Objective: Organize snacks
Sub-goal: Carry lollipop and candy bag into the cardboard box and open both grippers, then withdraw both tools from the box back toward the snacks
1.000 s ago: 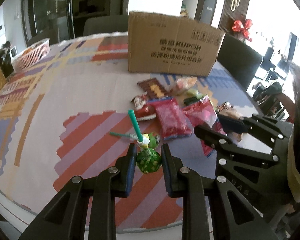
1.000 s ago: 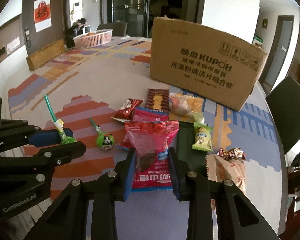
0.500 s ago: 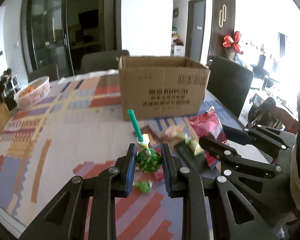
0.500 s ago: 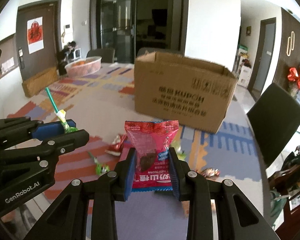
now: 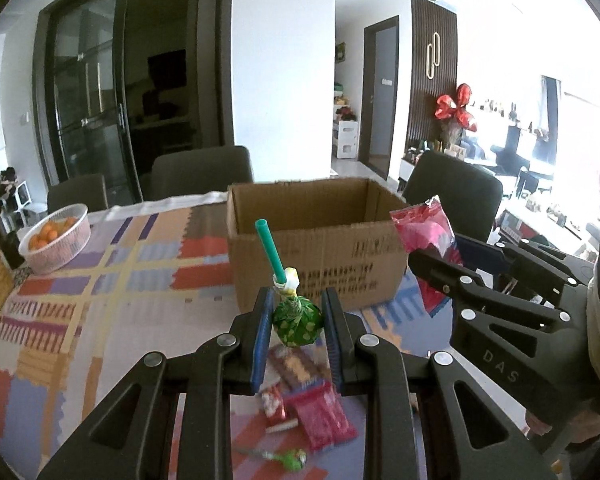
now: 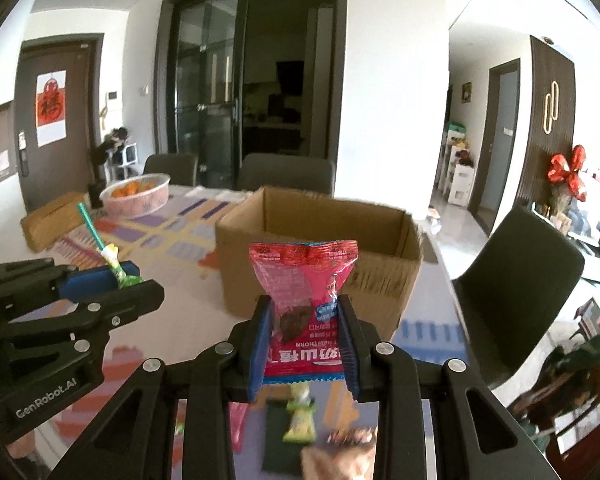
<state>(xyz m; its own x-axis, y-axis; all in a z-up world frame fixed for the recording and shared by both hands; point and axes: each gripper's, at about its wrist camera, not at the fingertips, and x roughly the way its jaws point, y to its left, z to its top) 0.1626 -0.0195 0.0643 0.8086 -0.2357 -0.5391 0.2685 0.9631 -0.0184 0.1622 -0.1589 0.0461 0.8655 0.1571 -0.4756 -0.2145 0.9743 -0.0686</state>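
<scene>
My left gripper [image 5: 297, 320] is shut on a green lollipop [image 5: 297, 322] with a teal stick, held high above the table in front of the open cardboard box [image 5: 316, 236]. My right gripper [image 6: 305, 322] is shut on a red snack packet [image 6: 305, 280], also lifted, just short of the box [image 6: 320, 248]. The right gripper with its red packet [image 5: 424, 226] shows at the right of the left wrist view, and the left gripper with the lollipop [image 6: 118, 270] shows at the left of the right wrist view. Several snacks [image 5: 320, 420] lie on the table below.
A basket of oranges [image 5: 56, 236] stands at the far left of the patterned tablecloth [image 5: 100, 304]. Dark chairs [image 6: 516, 288] surround the table. A second green lollipop [image 5: 290, 458] and more packets [image 6: 300, 420] lie below the grippers.
Both grippers have risen further with their snacks and moved toward the box, whose open inside now shows. The snacks on the table have dropped lower in both views.
</scene>
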